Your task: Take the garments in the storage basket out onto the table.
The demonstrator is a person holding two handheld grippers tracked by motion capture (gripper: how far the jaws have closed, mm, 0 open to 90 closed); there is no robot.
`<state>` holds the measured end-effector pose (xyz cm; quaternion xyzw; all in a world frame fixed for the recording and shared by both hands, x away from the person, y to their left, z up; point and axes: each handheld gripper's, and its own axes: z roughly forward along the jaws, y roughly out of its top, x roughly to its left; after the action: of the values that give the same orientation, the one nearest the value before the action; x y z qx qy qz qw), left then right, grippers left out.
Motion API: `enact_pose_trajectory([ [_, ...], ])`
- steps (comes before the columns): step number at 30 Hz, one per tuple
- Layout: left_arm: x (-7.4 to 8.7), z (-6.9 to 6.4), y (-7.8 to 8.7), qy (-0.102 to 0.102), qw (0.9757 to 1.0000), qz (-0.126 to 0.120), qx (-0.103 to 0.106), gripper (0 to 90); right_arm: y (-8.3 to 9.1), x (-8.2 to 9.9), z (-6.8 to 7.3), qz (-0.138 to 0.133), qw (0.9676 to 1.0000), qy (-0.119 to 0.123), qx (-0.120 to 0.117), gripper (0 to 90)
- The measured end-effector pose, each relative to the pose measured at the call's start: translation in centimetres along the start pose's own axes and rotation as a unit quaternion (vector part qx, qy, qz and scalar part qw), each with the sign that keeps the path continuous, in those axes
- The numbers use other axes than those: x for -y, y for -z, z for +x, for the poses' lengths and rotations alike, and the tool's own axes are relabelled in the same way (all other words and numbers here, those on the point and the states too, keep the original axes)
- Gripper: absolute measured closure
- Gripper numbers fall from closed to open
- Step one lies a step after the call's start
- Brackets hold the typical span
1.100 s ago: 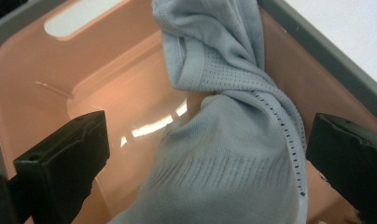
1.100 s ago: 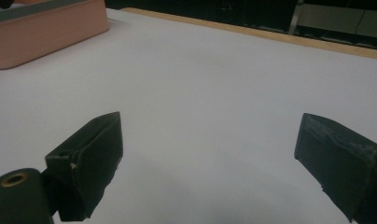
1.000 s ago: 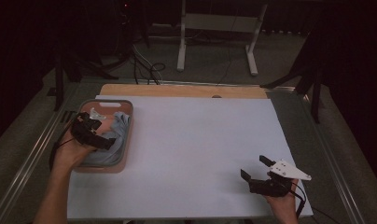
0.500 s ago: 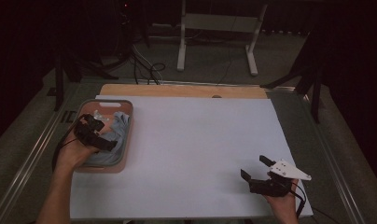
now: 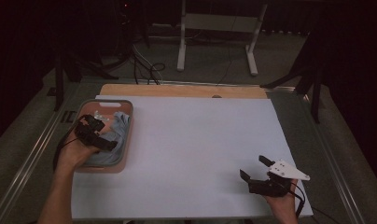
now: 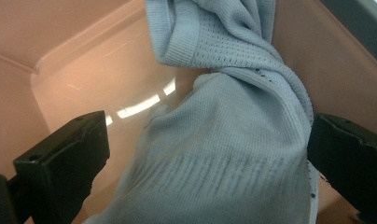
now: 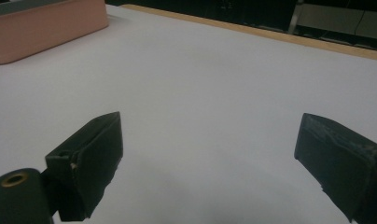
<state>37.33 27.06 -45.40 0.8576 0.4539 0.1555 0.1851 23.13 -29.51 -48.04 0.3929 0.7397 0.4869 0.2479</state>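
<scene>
- Table (image 5: 196, 154) under a white sheet, a strip of bare wood showing along its far edge; everything else stands on or over it.
- Pink plastic tub (image 5: 127, 140) at the table's left side, long side running away from the person — the right gripper view catches its outer wall (image 7: 46, 28) well off to the left.
- Grey knitted sock (image 6: 233, 154) lying bunched and twisted inside the tub, draped against the inner wall and floor; from above it shows as pale blue-grey cloth (image 5: 115, 140).
- Left gripper (image 5: 94, 122) down inside the tub, jaws spread wide with the sock between them — one jaw close against the cloth's edge, the other apart from it, not clamped.
- Right gripper (image 5: 254, 169) near the table's front right corner, low over bare sheet, jaws spread and holding nothing.
</scene>
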Motion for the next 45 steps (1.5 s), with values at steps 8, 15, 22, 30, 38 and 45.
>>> enact_pose_trajectory([
  [8,0.0,0.3,-0.1,0.006,1.0000,0.005,0.004,0.5,0.0,0.0,0.0,0.000,1.0000,-0.003,0.000,7.5],
  [15,-0.1,0.4,-0.3,0.007,0.9999,0.010,0.008,0.5,-0.1,0.0,0.0,0.000,1.0000,-0.003,0.001,7.5],
  [22,-0.3,0.4,-0.7,0.009,0.9996,0.026,0.011,0.5,0.0,0.0,0.0,0.001,1.0000,-0.004,0.000,7.6],
  [30,-0.6,0.4,-1.2,0.011,0.9991,0.037,0.017,1.0,0.0,0.0,0.0,0.001,1.0000,-0.003,0.002,7.6],
  [38,-0.9,0.4,-2.0,0.013,0.9983,0.053,0.021,1.2,0.0,0.0,0.0,0.002,1.0000,-0.003,0.002,7.5],
  [45,-1.0,0.5,-2.5,0.023,0.9975,0.062,0.026,1.3,0.0,0.0,-0.1,0.001,1.0000,-0.003,0.002,7.5],
])
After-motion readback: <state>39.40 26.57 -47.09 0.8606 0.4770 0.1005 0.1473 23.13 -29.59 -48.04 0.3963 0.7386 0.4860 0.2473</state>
